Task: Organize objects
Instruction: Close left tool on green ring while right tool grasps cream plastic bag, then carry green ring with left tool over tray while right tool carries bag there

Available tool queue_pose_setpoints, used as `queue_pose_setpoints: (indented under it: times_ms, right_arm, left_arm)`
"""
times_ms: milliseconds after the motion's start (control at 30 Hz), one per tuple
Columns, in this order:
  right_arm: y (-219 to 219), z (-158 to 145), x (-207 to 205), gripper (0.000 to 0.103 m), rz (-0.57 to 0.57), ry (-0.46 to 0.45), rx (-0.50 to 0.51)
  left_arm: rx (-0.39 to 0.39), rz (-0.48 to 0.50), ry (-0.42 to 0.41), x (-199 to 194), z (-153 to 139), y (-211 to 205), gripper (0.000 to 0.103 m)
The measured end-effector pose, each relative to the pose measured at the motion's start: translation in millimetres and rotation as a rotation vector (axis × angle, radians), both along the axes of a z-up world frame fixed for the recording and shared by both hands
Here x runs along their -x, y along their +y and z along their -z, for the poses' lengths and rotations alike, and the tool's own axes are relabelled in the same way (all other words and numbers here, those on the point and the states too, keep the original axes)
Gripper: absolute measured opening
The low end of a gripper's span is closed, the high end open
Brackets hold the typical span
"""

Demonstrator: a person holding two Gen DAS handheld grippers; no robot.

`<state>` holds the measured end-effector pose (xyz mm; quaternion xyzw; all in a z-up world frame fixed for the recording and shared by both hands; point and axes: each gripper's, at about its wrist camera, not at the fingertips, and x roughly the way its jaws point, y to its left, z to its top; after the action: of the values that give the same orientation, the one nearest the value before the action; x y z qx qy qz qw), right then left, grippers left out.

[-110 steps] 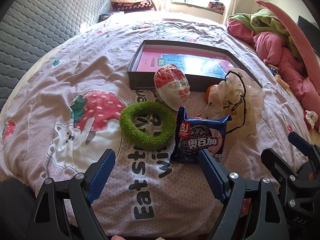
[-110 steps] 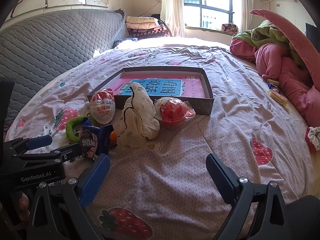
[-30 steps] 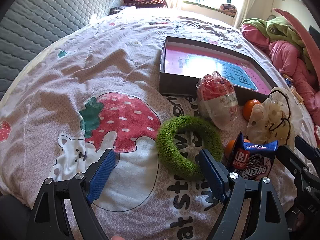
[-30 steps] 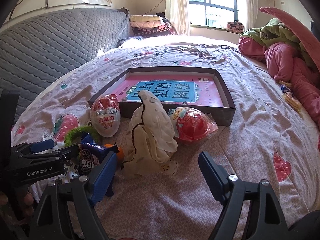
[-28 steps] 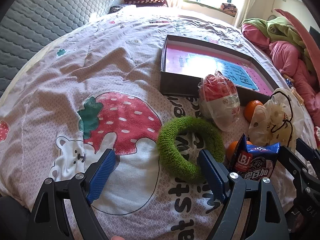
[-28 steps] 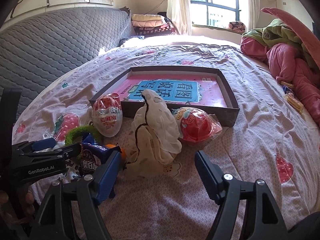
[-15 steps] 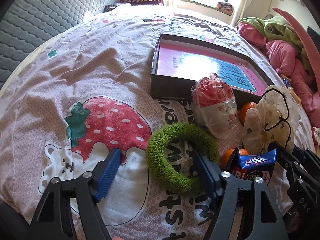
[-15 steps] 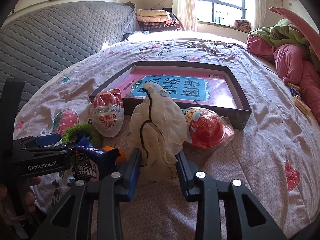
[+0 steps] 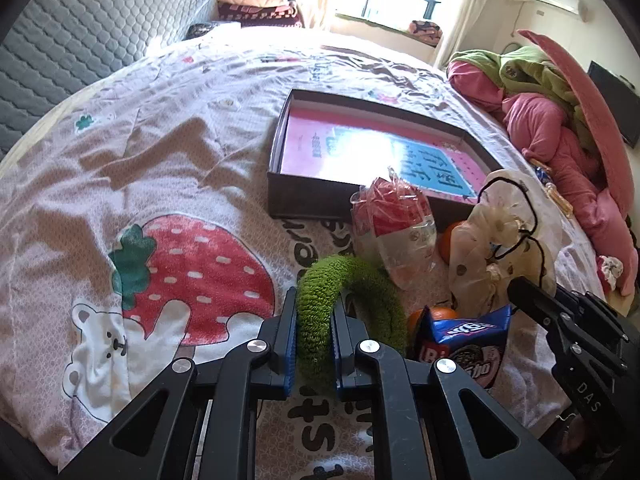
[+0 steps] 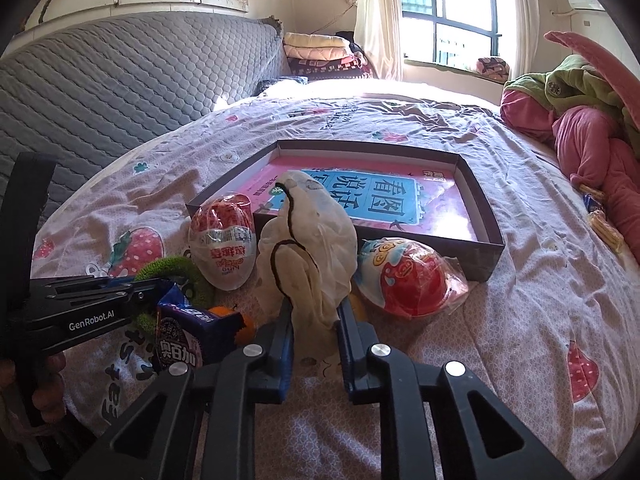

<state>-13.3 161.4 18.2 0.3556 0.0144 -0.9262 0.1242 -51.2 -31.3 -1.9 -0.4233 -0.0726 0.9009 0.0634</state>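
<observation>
Two grippers were both clenched on soft things. The left gripper (image 9: 314,336) had its jaws squeezed on the near side of the green fuzzy ring (image 9: 352,304), which lay on the bed (image 9: 168,152). The right gripper (image 10: 314,340) had its jaws pinched on the bottom of the cream cloth bag (image 10: 308,240), which stood up tall in front of the box (image 10: 486,216).

Just beside the ring sat a blue snack packet (image 9: 464,340), leaning up between the two grippers. Two small oranges (image 9: 436,314) showed in the left view, one touching the packet and one behind it by the bag. Two wrapped toy eggs were near the box: one red and white egg (image 10: 224,246) to the left of the bag, and one red egg (image 10: 412,276) to its right, close against the box wall.

Only one box was there, dark and open, with a pink and blue book (image 10: 384,196) lying flat inside it. Nothing else was in the box yet.

So the tidy-up looked like it was only starting. Two things were grabbed but not yet lifted, as far as could be told. Seven loose things in all were still out on the bed: one ring, one bag, one packet, two oranges and two eggs.
</observation>
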Motion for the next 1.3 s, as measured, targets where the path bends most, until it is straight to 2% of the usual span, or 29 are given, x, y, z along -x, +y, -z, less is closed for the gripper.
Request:
queue_pose_setpoints:
  times_ms: [300, 800, 1300]
  right_arm:
    - [1.5, -13.8, -9.1, 0.020, -0.012, 0.071, 0.005]
    - [12.3, -33.5, -17.2, 0.020, 0.007, 0.144, 0.019]
    - [21.4, -47.9, -18.4, 0.020, 0.031, 0.196, 0.025]
  left_arm:
    - [0.002, 0.030, 0.107, -15.5, -20.4, 8.4, 0.013]
    - [0.026, 0.048, 0.187, -32.9, -50.9, 20.9, 0.013]
    - [0.043, 0.067, 0.241, -25.8, -79.8, 34.4, 0.013]
